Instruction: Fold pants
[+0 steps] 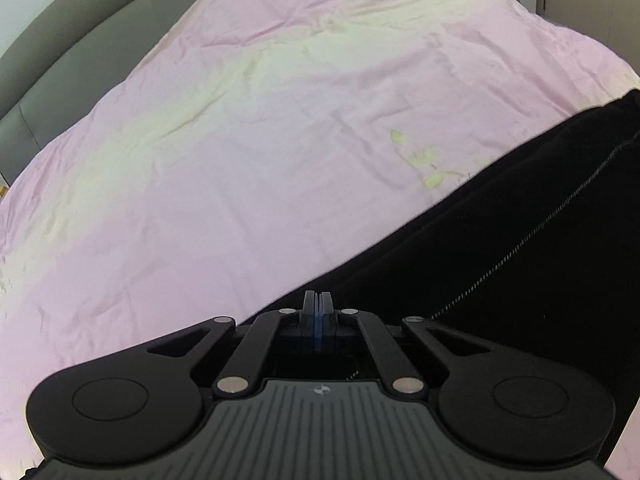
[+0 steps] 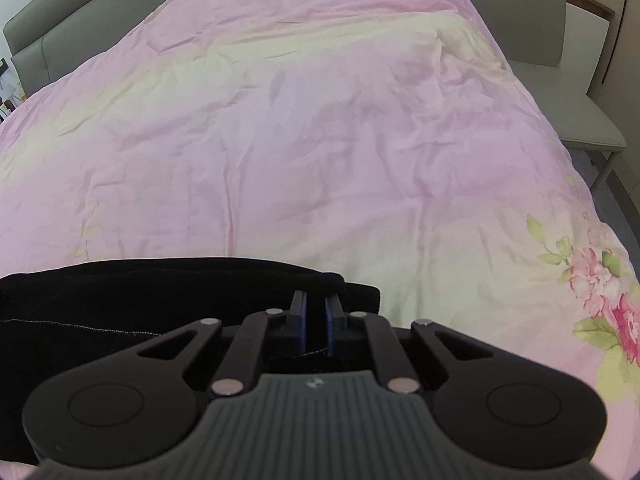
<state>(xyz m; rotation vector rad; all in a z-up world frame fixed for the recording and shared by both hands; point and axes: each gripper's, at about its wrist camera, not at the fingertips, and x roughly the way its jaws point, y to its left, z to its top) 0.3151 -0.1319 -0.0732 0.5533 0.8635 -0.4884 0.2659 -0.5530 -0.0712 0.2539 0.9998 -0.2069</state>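
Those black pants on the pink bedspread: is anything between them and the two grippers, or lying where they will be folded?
Nothing visible. The left gripper and right gripper are already at the black pants, and only the pink bedspread lies beyond.

Pants [image 1: 520, 248]: black throughout, with one line of pale grey stitching along a seam.

Bedspread [image 2: 320, 140]: pale pink, washed with broad bands of cream-yellow; printed near one edge with a flower spray [image 2: 600, 284] in deep and light pink with yellow-green leaves, and a few scattered yellow-green leaf marks elsewhere.

Headboard [image 2: 80, 12]: grey-green, plain, divided by a darker seam.

Chair [image 2: 560, 60]: light grey-beige seat and back, plain, on grey legs.

Left gripper [image 1: 317, 300]: black fingers and arms, blue strip between the fingers, silver rivets, dark grey ribbed body.

Right gripper [image 2: 316, 308]: black, with blue pads, silver rivets and the same dark grey ribbed body.
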